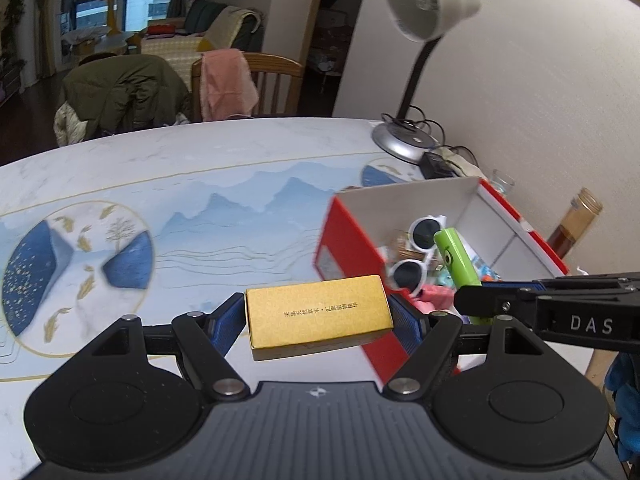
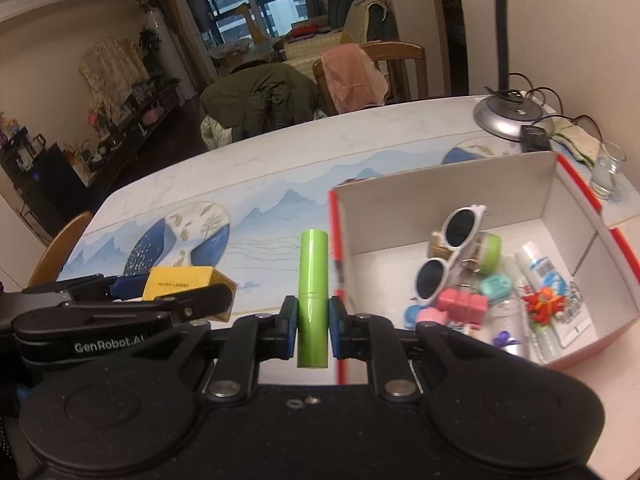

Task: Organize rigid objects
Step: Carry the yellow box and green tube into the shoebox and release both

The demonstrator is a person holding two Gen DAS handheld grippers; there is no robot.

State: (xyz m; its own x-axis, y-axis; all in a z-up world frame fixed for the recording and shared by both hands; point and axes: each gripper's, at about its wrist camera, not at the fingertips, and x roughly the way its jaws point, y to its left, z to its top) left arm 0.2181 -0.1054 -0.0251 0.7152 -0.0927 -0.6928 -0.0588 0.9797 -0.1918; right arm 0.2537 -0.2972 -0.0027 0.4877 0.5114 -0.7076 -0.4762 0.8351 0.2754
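Note:
My left gripper (image 1: 318,318) is shut on a gold rectangular box (image 1: 318,312), held above the table just left of the red box (image 1: 348,240). My right gripper (image 2: 313,326) is shut on a green tube (image 2: 313,288), upright, held near the red box's left wall (image 2: 334,216). The red box has a white inside and holds white sunglasses (image 2: 448,248), a pink block, a green jar, tubes and other small items. The gold box also shows in the right wrist view (image 2: 180,282), and the green tube shows in the left wrist view (image 1: 456,256).
The table (image 1: 200,184) has a blue mountain print. A desk lamp (image 1: 416,64) with a black adapter stands at the far right, near a glass (image 2: 608,172) and a brown bottle (image 1: 572,224). Chairs with clothes stand behind the table.

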